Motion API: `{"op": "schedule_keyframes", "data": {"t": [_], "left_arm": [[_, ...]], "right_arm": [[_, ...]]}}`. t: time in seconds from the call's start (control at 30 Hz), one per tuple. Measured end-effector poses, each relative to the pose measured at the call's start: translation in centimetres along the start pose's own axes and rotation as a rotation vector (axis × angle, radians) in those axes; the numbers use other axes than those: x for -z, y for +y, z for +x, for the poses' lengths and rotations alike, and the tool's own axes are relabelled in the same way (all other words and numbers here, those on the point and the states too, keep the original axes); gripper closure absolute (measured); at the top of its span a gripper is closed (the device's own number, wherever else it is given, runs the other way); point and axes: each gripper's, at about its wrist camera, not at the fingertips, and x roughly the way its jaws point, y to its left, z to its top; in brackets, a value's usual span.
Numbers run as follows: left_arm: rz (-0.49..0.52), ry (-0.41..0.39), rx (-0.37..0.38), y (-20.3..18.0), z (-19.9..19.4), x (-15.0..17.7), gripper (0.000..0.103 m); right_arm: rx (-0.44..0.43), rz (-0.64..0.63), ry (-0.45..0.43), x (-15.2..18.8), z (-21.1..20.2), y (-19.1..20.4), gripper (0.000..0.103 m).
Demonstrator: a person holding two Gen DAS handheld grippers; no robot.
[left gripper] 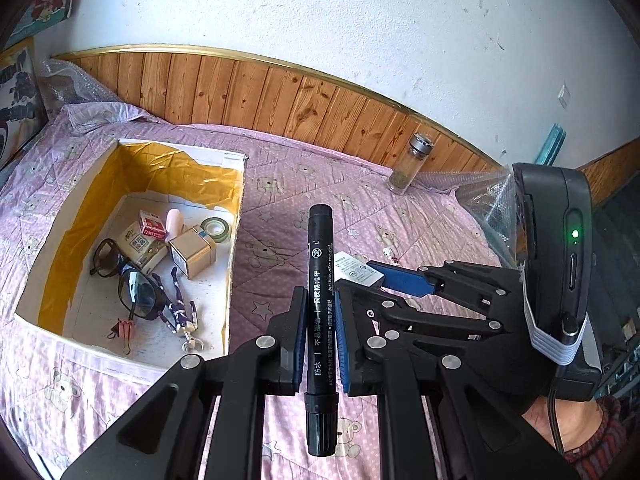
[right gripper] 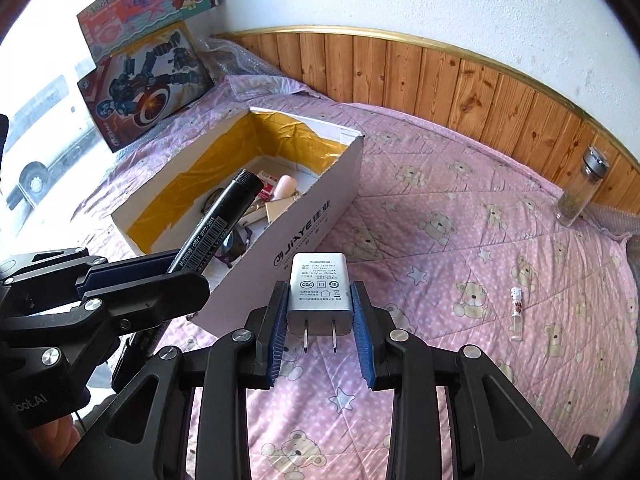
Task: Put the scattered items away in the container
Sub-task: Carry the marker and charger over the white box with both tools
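Black marker (left gripper: 319, 312) sits clamped mid-barrel in the left hand-held gripper (left gripper: 318, 320), pads closed onto it, cap end pointing fwd and clear of the bedspread, probably so it can go over the box wall w/o snagging. Right hand-held gripper (right gripper: 320, 312) is closed on a grey plug adapter (right gripper: 320, 292), gripped by its flat sides w/ prongs toward the camera, also lifted off the bed; that grip likely keeps the prongs from catching the pads. Both loads hang just beside the near wall of the cardboard box (right gripper: 304, 236), not yet inside, so the next step looks like a carry over the rim and a drop. Inside the box (left wrist view): glasses (left gripper: 128, 280), small cartons (left gripper: 168, 244), tape roll (left gripper: 215, 229), purple figurine (left gripper: 180, 308), a binder clip (left gripper: 122, 330). On the bed, a small glass vial (right gripper: 517, 313) lies well apart to the right, prob. the last loose item. Surface is a bed w/ a pink quilted bear-print spread (right gripper: 460, 208). Further back a glass bottle (right gripper: 580, 190) stands by the wood wainscot (right gripper: 440, 76); white plaster wall above, toy boxes (right gripper: 148, 76) leaning at the left.
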Motion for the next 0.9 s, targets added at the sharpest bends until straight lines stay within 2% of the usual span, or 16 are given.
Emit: {"op": "schedule_keyframes", "data": {"t": [0.4, 0.9], "left_arm": [[-0.054, -0.054, -0.01, 3.2, -3.1, -0.9, 0.089], [-0.149, -0.111, -0.058, 9.0, -5.7, -2.4, 0.089]], "right_arm": [[-0.012, -0.051, -0.019, -1.7, -0.2, 3.5, 0.071], [-0.047, -0.13, -0.036, -5.2, 1.0, 7.5, 0.071]]}}
